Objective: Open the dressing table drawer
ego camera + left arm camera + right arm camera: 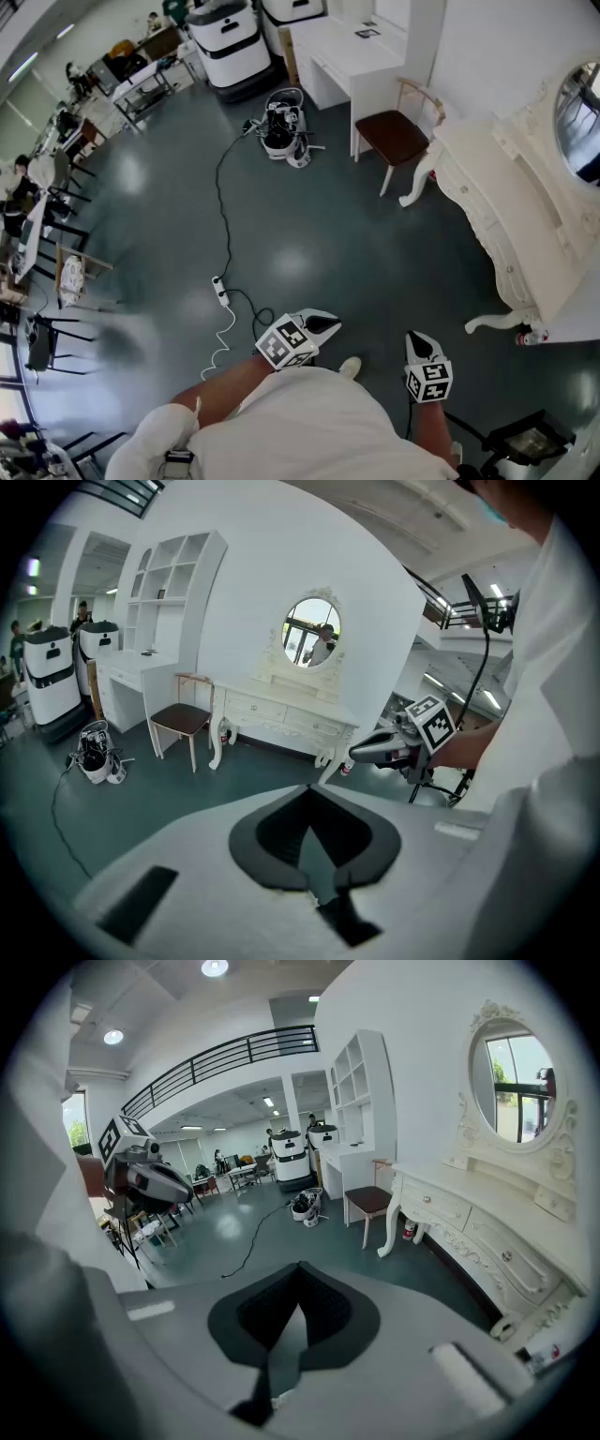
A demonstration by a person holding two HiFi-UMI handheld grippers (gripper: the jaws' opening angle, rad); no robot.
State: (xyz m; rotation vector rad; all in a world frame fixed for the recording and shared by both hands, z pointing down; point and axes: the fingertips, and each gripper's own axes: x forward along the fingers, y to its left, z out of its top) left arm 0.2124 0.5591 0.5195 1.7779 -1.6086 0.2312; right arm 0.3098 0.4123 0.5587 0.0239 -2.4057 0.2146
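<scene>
Head view shows the dressing table (525,216) well apart at right, its drawer (448,1209) closed. Left gripper (325,326) and right gripper (418,342) both have jaws together, holding nothing. Best to walk close first, part one gripper's jaws, then line up squarely on a knob (430,1200).

Nothing readable here, no words, brands or numbers anywhere in view. The only print is black-and-white square patterns on the left marker cube (284,344) and the right marker cube (428,382), each behind its jaws.
</scene>
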